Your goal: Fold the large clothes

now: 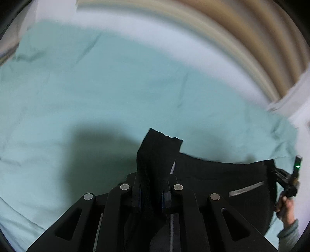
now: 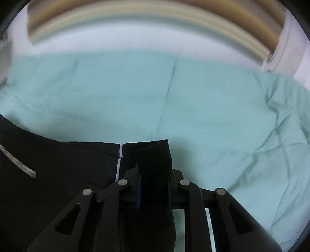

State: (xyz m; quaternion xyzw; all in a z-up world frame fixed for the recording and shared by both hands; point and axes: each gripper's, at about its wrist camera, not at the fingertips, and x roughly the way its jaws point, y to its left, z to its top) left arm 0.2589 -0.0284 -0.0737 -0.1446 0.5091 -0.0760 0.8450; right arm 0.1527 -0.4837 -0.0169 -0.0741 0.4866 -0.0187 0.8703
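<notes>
Both the left gripper [image 1: 153,193] and right gripper [image 2: 154,192] pinch the black fabric garment's [image 1: 222,180] edge, stretched lengthwise between them above the pale teal bedsheet [image 2: 135,93].

Pale teal bedsheet [image 1: 108,93] covered the bed, creased and rumpled, more wrinkles toward its right edge [image 2: 275,124]. White surface [image 1: 155,33] showed beyond the sheet's far edge. Tan and cream striped band [image 2: 147,15] behind that, motion-blurred.

No readable text, label, brand or number showed in either view; the black garment [image 1: 222,186] bore only plain pale stripes, and the bed sheet [image 2: 213,108] was unmarked.
</notes>
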